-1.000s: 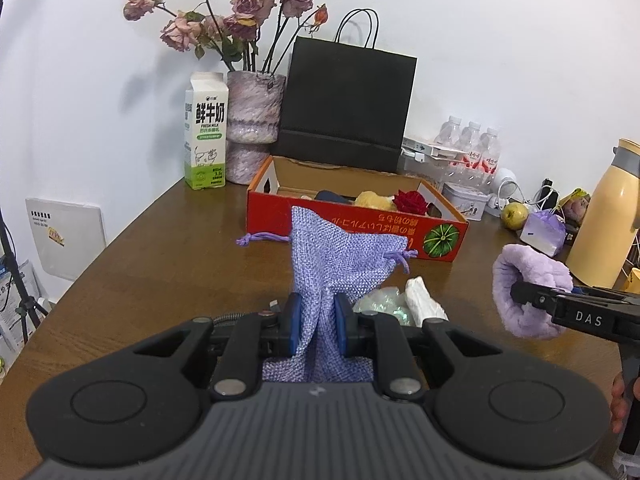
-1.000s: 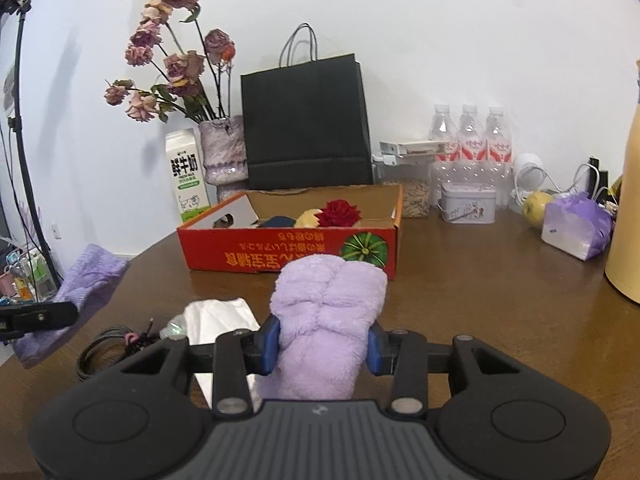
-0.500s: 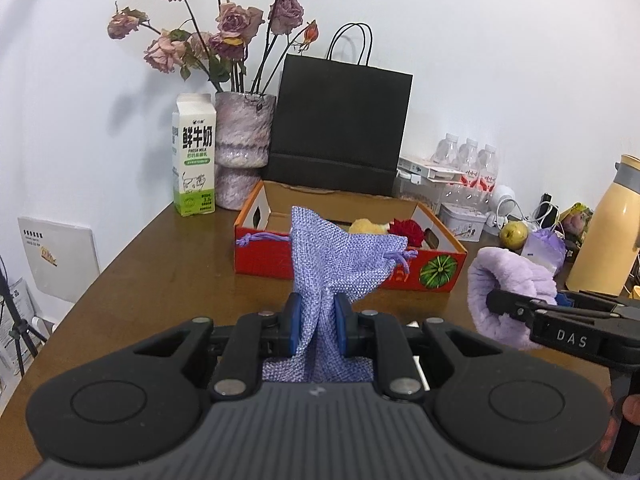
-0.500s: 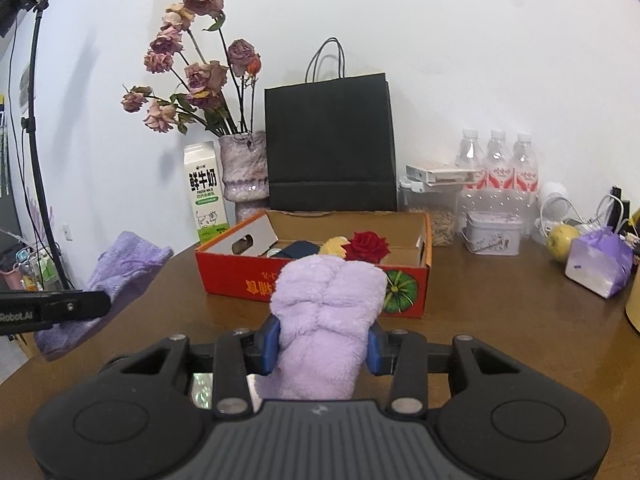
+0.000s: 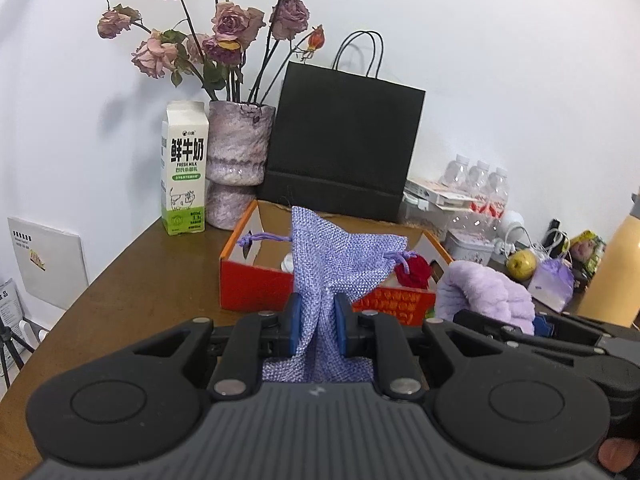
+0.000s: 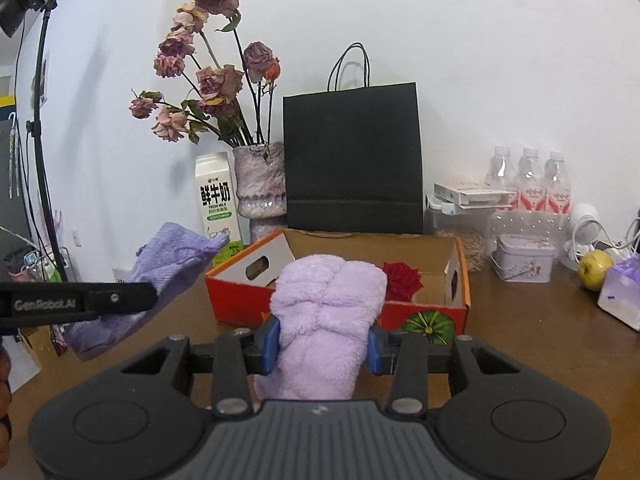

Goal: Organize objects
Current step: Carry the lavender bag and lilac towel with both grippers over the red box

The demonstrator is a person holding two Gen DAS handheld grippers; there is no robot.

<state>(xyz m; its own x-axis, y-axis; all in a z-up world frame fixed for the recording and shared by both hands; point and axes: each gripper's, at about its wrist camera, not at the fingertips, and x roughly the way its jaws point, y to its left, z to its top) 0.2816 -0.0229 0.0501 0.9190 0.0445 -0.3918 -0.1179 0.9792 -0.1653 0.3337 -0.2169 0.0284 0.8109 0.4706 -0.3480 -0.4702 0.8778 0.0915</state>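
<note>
The left tool [image 5: 316, 322] pinches a drawstring pouch [image 5: 340, 264]; the right tool [image 6: 322, 344] pinches a fluffy cloth [image 6: 326, 312]. Both hang just before the red box [image 6: 436, 314], which already holds a rose [image 6: 402, 280]. Remaining, by judgement: release both inside.

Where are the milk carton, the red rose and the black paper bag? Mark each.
milk carton [image 5: 184, 168], left wrist view, on its printed front.
red rose [image 6: 401, 281], right wrist view, on its petals, inside the box.
black paper bag [image 6: 354, 158], right wrist view, on its front face.
</note>
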